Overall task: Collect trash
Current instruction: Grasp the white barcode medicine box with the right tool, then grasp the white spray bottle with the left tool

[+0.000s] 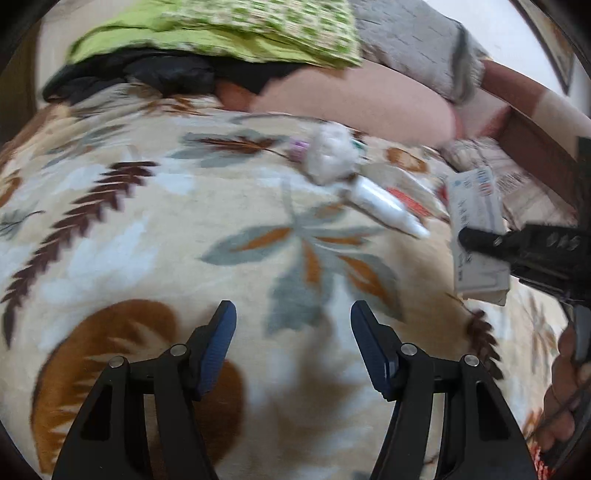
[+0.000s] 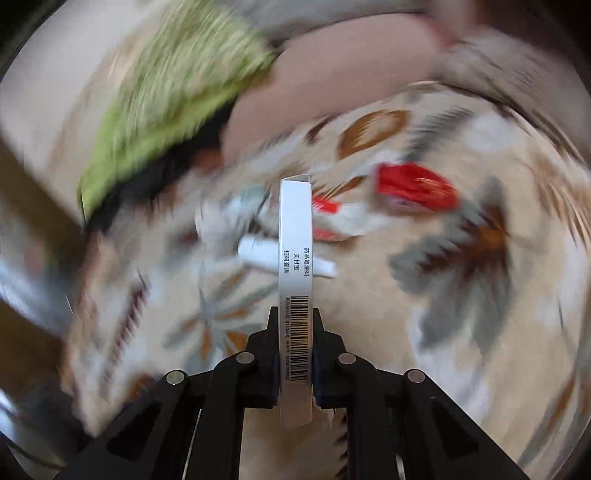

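Note:
My right gripper (image 2: pixel 295 314) is shut on a flat white medicine box (image 2: pixel 295 243) with a barcode on its edge, held off the blanket. The left wrist view shows the same box (image 1: pixel 476 236) pinched by the right gripper (image 1: pixel 466 235) at the right. My left gripper (image 1: pixel 293 310) hangs open over the leaf-patterned blanket (image 1: pixel 184 229), nothing between its blue pads. On the blanket lie a crumpled white tissue (image 1: pixel 328 157), a white tube (image 1: pixel 384 205) and a red-and-white wrapper (image 1: pixel 410 201). The tube (image 2: pixel 258 253) and a red wrapper (image 2: pixel 413 186) show blurred behind the box.
A green patterned pillow (image 1: pixel 229 29) and dark clothing (image 1: pixel 147 75) lie at the far side. A pink cushion (image 1: pixel 351 98) and grey cover (image 1: pixel 417 40) sit behind the trash. A brown wooden rail (image 1: pixel 532 122) runs at the right. A hand (image 1: pixel 569 391) holds the right tool.

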Available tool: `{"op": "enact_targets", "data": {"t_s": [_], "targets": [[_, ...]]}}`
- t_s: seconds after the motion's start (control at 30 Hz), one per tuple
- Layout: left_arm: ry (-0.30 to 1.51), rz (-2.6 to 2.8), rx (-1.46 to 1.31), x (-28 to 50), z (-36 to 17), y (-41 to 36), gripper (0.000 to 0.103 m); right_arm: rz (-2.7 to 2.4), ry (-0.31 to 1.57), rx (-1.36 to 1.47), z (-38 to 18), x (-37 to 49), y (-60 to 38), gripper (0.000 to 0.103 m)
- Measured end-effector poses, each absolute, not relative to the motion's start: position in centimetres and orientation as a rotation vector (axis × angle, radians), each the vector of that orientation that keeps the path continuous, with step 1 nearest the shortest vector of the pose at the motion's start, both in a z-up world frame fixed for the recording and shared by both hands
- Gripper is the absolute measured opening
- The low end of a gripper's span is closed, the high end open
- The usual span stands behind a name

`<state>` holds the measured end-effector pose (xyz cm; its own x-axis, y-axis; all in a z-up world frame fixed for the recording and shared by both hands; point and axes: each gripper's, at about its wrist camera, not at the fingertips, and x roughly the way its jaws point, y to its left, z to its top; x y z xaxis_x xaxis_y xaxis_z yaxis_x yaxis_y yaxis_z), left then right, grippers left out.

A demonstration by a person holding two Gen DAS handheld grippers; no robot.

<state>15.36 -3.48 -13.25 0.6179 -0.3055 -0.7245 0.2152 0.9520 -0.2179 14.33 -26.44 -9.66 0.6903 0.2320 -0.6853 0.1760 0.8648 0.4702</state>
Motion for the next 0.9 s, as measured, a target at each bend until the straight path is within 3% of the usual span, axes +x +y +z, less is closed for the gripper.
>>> {"op": "enact_targets", "data": {"t_s": [0.37, 0.7, 0.9], "targets": [[0.802, -0.524, 0.026, 20.1, -8.6, -9.1, 0.063, -0.120, 0.566, 0.535, -8.2, 10.0, -29.0, 0.014], [0.918, -0.663, 0.130, 31.0, -10.2, -15.1, 0.062, -0.097, 0.568, 0.588, -8.7, 10.2, -30.7, 0.014], [1.010, -0.701, 0.159, 31.8, -11.9, -15.4, 0.062, -0.078, 0.574, 0.598, -9.0, 10.4, -30.9, 0.014]]}}
